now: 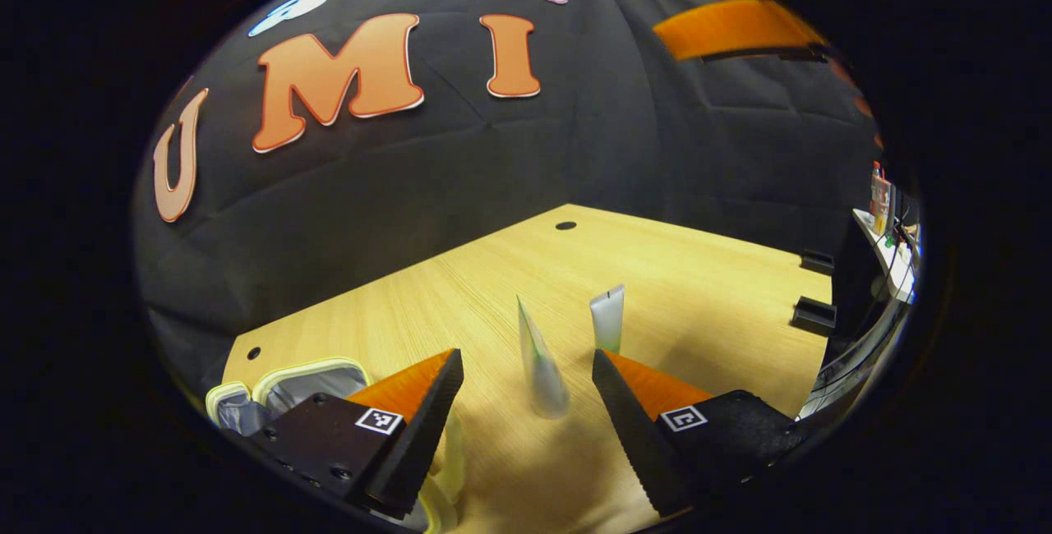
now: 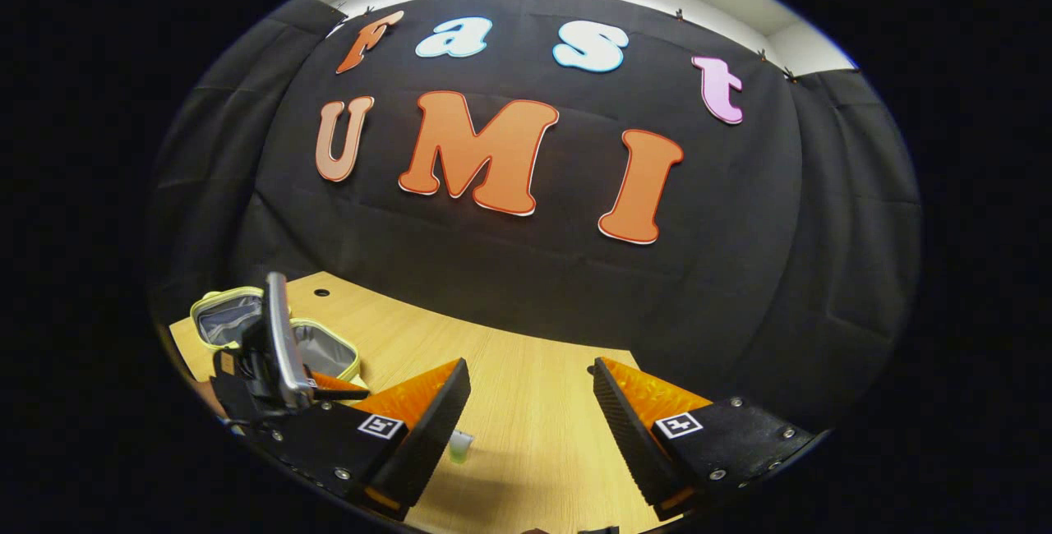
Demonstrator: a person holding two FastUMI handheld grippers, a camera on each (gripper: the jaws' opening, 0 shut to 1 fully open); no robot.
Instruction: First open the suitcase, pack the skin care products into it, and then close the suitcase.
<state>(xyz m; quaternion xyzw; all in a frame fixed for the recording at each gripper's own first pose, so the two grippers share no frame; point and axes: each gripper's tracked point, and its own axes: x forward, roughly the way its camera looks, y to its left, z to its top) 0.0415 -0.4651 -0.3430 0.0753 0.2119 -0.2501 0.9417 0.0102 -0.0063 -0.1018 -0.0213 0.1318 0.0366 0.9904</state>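
Observation:
The small suitcase point(image 1: 306, 379) lies open at the lower left, yellow-rimmed with a grey lining; it also sits at the table's left end in the right gripper view point(image 2: 226, 316). Two skin care tubes stand upright on the wooden table point(image 1: 707, 287): a white-and-green tube point(image 1: 540, 365) and, farther off, a pale tube point(image 1: 608, 319). My left gripper point(image 1: 526, 357) is open, and the nearer tube appears in the gap between its jaws, touching neither. My right gripper point(image 2: 531, 365) is open over bare table, with a tube's end point(image 2: 460, 445) beside its left finger. The left gripper point(image 2: 341, 390) hangs in front of the suitcase.
Two black clamps point(image 1: 814, 316) sit on the table's right edge. Beyond them, a shelf point(image 1: 883, 230) holds bottles. A cable hole point(image 1: 565, 225) marks the far corner and another point(image 1: 253, 352) lies near the suitcase. Black cloth walls close the back and right.

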